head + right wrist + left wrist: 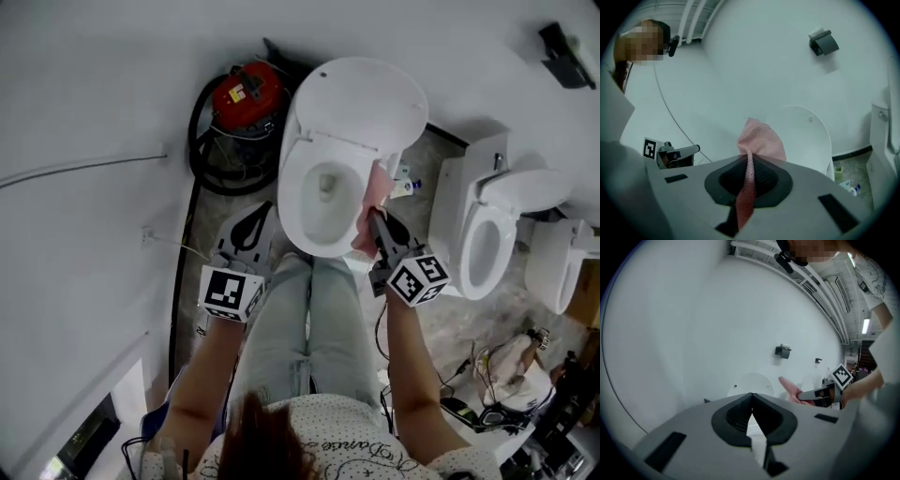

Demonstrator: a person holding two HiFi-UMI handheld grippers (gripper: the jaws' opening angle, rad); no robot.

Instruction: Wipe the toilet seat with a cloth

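Pink single cloth (760, 140) clamped by right gripper (749, 161), left gripper (751, 405) closed; three toilets (292, 192).

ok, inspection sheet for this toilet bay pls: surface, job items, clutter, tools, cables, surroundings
Surface: toilet seat white, no dirt made out; lid raised.
Job's things: pink cloth at the seat's right rim; contact cannot be told.
Clutter: red canister with a black hose at the head view's left of the toilet; small bottles on the floor at its right.
Grippers: right tool shut on the pink cloth; left tool shut, empty.
Cables: thin cable on the left wall; wire tangle on the floor, lower right.
Surroundings: second toilet and third toilet at right; black wall fixture.
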